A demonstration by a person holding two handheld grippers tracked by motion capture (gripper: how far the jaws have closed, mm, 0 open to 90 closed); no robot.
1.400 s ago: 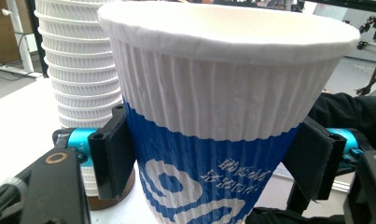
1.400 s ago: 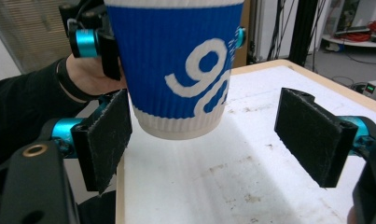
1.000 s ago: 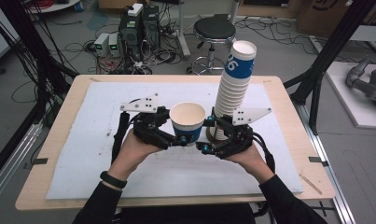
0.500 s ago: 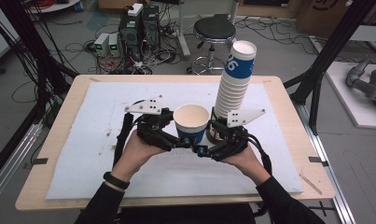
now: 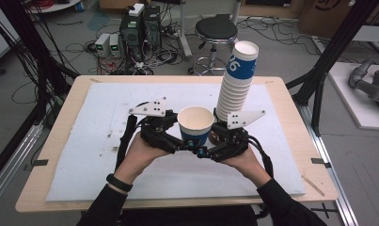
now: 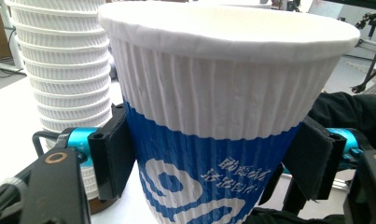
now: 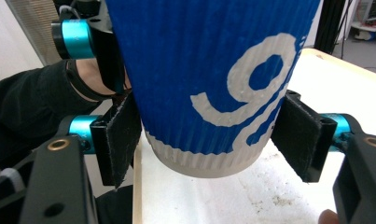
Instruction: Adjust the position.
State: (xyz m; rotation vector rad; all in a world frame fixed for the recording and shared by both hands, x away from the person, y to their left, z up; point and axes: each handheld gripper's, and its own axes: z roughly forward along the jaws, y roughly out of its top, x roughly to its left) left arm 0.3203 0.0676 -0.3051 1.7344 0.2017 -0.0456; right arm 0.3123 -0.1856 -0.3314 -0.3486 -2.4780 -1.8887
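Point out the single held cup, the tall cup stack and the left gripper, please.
single cup (image 5: 195,125), high view, on its white upper wall below the rim.
cup stack (image 5: 234,92), high view, on the stacked rims midway up.
left gripper (image 5: 180,141), high view, between its fingertips at the cup's base.

The cup (image 5: 195,125) at the centre of the high view is ribbed white above with a blue band below, cream inside; in the left gripper view the cup (image 6: 223,121) carries white swirls and small white characters on that blue, and in the right gripper view (image 7: 213,79) its base rim is white. The stack (image 5: 236,84), upper right of centre, is ribbed white with a blue, white-marked top cup. Both grippers (image 5: 187,148) (image 5: 207,151) are black with pale grey plates; their pads (image 6: 112,156) are black on turquoise posts. The mat (image 5: 83,122) is white and lightly speckled, on a pale wood table (image 5: 290,101).
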